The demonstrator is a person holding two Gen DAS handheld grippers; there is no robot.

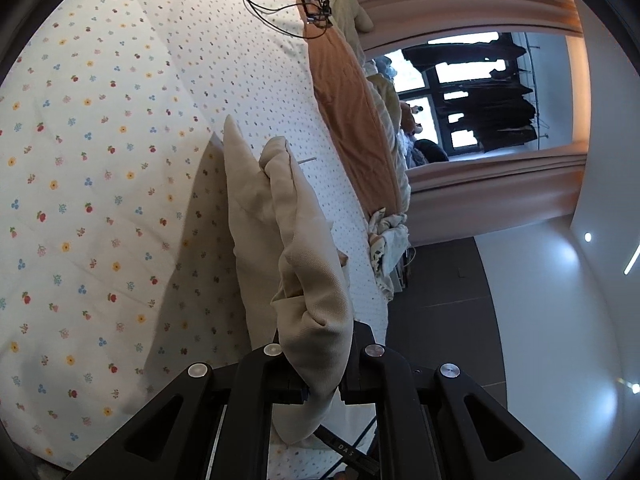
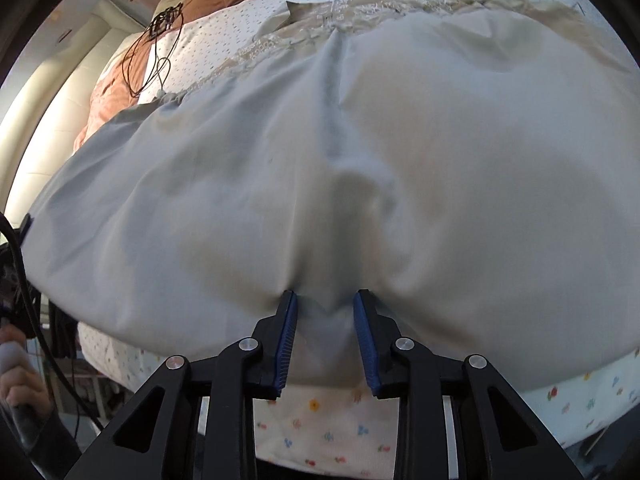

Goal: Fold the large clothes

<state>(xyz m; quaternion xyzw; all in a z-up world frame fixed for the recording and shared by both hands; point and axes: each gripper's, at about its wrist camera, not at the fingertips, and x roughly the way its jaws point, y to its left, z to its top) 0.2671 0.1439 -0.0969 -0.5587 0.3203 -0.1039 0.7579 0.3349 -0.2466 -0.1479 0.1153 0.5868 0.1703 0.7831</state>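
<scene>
A large beige garment (image 2: 400, 160) lies spread over the bed in the right wrist view, lace trim along its far edge. My right gripper (image 2: 325, 300) has its blue-padded fingers (image 2: 289, 320) apart, pressed against the garment's near edge with a bunch of cloth between them. In the left wrist view my left gripper (image 1: 316, 344) is shut on a bunched fold of the same beige garment (image 1: 288, 220), held up above the bed; the cloth hides its fingertips.
The bed carries a floral sheet (image 1: 80, 180) and an orange quilt (image 1: 348, 112) at the far side. A black cable with a small device (image 1: 316, 4) lies on the bed. Curtains and a window (image 1: 460, 92) stand beyond. A hand grips a handle (image 2: 16, 380) at left.
</scene>
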